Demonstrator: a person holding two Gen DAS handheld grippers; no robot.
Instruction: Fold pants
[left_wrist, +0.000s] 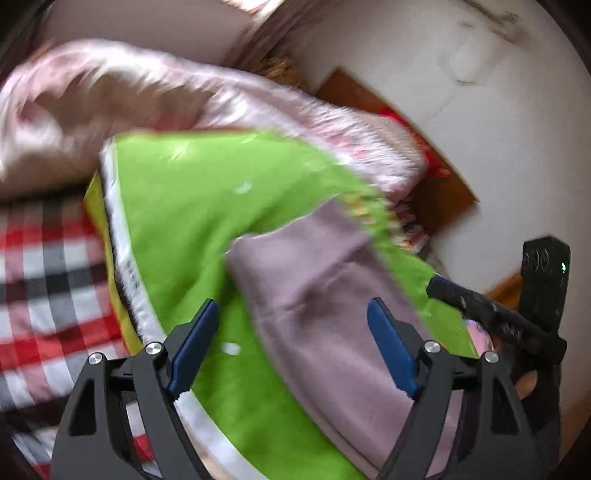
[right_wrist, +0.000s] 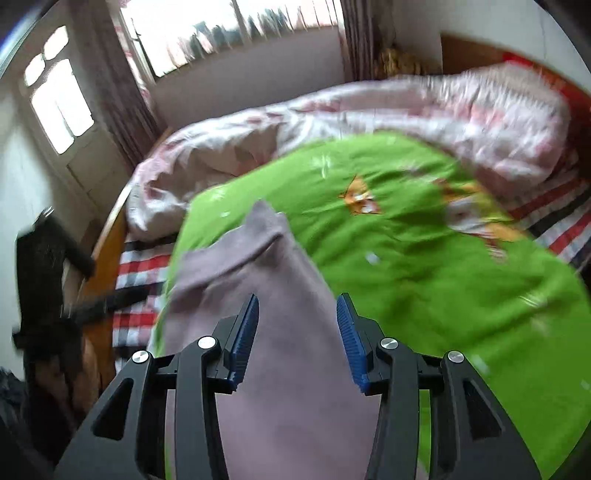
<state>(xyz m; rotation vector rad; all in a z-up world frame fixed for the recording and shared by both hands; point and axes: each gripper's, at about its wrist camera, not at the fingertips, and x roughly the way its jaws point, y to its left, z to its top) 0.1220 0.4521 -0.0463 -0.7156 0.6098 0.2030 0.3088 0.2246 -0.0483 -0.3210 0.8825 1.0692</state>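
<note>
With both my left gripper (left_wrist: 291, 328) and right gripper (right_wrist: 297, 325) spread open and gripping nothing, the soft mauve fabric pants (right_wrist: 258, 295) lay released on the bright green printed blanket (right_wrist: 406, 258), near me, apparently so the fold could settle flat.
</note>
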